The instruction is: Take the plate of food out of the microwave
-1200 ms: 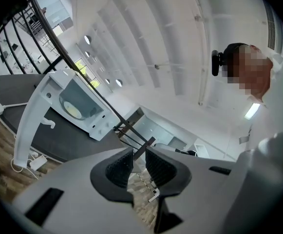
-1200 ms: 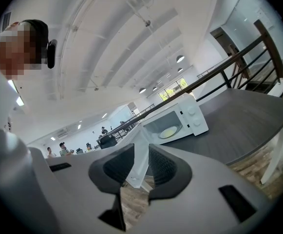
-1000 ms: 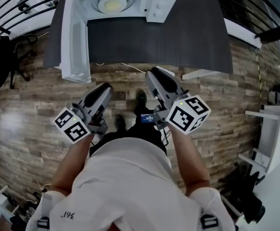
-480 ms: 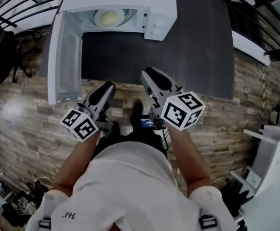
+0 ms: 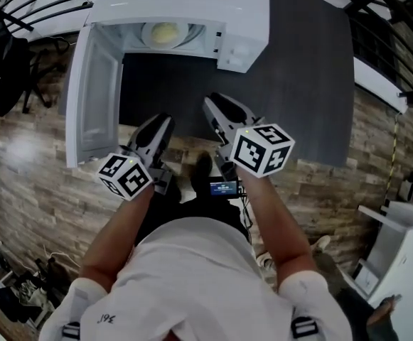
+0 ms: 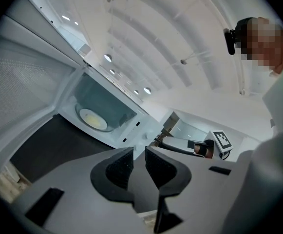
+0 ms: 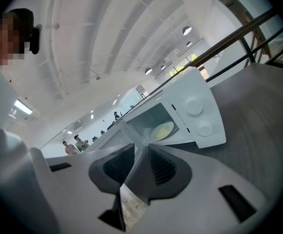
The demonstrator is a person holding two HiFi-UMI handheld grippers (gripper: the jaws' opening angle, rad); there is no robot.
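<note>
1. Plate of food (image 5: 165, 33) sits inside the open microwave (image 5: 192, 2) at the upper middle of the head view. It lies flat on the cavity floor with a yellow heap on it, and nothing is touching it.
2. The door (image 5: 92, 98) is swung wide to the left of the frame, so the opening faces down the frame towards the person. The dark table (image 5: 298, 84) runs in front of it.
3. Down at mid-frame, the left gripper (image 5: 160, 123) and right gripper (image 5: 213, 105) hover over the table's near edge. Both point up the frame, well apart from the plate.
4. On the left gripper the fingers (image 6: 121, 167) stand a narrow slit apart with nothing in it. On the right gripper the fingers (image 7: 163, 167) are parted a little wider, also empty, and the microwave shows beyond them.
5. Here's what matters: the plate lies straight ahead, up the frame from both. The left gripper lines up almost directly beneath it and the right sits slightly off to the right, with neither clearly nearer.
6. A round plate has no long axis, so only its near rim faces the opening. The reach looks like a low, level entry onto that rim, with the door close along the left gripper's side. By my read this is the approach, and nothing is lifted yet.
</note>
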